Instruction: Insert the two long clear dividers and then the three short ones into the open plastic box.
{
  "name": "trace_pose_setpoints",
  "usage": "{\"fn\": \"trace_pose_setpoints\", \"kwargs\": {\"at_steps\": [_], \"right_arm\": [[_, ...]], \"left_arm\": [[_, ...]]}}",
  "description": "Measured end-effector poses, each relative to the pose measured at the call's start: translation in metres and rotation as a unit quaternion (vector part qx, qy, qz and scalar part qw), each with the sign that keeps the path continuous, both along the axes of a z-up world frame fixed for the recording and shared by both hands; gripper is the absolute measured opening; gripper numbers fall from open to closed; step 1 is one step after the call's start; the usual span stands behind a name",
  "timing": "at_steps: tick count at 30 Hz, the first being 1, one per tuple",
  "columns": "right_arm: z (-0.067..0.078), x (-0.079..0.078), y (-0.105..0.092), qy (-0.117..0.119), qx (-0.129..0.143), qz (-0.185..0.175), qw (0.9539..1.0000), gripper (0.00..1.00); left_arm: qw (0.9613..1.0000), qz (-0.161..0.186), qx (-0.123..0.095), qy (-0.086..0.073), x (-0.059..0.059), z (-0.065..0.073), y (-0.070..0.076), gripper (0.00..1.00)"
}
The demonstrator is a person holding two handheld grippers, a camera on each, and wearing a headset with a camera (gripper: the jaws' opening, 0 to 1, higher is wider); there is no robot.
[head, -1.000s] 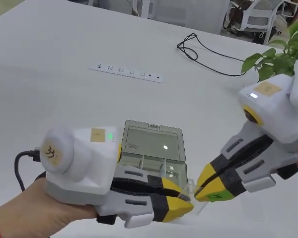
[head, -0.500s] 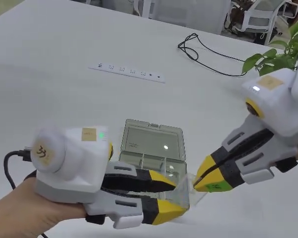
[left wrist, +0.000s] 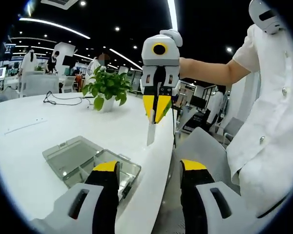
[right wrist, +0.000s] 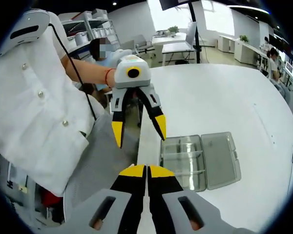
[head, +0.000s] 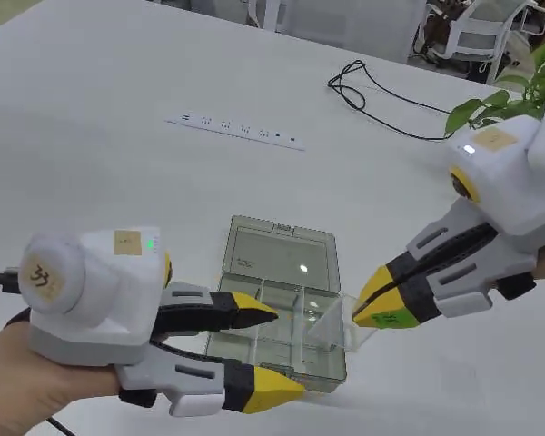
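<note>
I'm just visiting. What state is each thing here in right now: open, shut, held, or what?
Plastic box: lid open, laid back flat.
Clear divider: hanging from the right gripper, not yet in the box.
Right gripper: shut on the clear divider.
Left gripper: open, holding nothing.

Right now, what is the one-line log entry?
left hand-held gripper: open | right hand-held gripper: shut on clear divider | plastic box: lid open

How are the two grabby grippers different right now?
The left gripper is open and holds nothing; the right gripper is shut on a clear divider. The left gripper comes in from the box's left, the right gripper from its right. Both have yellow tips.
</note>
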State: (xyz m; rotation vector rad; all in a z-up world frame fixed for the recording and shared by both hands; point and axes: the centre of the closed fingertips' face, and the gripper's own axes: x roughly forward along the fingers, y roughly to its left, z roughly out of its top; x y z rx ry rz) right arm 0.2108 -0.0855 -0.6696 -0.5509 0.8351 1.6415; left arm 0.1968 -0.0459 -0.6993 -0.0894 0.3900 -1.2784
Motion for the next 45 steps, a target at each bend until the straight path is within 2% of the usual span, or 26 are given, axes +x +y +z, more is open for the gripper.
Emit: {"fn": "trace_pose_setpoints", "kwargs": {"at_steps": [13, 20, 24, 26, 33, 37, 41, 45], "right_arm": [[-0.013, 0.026, 0.008, -0.024, -0.006, -0.021, 0.9995, 0.02], [-0.022, 0.037, 0.014, -0.036, -0.01, -0.027, 0.9989, 0.02], [-0.029, 0.046, 0.018, -0.039, -0.009, -0.03, 0.9987, 0.02], [-0.032, 0.048, 0.02, -0.04, -0.01, -0.033, 0.9986, 0.02], [-0.049, 0.059, 0.027, -0.045, -0.007, -0.044, 0.998, 0.02], [-0.066, 0.061, 0.027, -0.043, -0.011, -0.046, 0.9979, 0.02], [-0.077, 0.063, 0.027, -0.042, -0.011, -0.052, 0.9977, 0.02], [-0.082, 0.065, 0.028, -0.042, -0.004, -0.058, 0.9974, 0.02]], "left_arm": [[0.9988, 0.04, 0.023, -0.018, 0.011, -0.01, 0.028, 0.73], [0.9981, 0.046, 0.035, -0.019, 0.012, -0.017, 0.037, 0.86], [0.9976, 0.049, 0.044, -0.021, 0.012, -0.022, 0.04, 0.98], [0.9976, 0.048, 0.047, -0.016, 0.011, -0.025, 0.042, 1.0], [0.9972, 0.042, 0.06, -0.016, 0.008, -0.033, 0.045, 1.0], [0.9972, 0.046, 0.057, -0.013, 0.009, -0.033, 0.046, 1.0], [0.9971, 0.048, 0.058, -0.011, 0.01, -0.035, 0.047, 1.0], [0.9972, 0.049, 0.057, -0.01, 0.01, -0.035, 0.046, 1.0]]}}
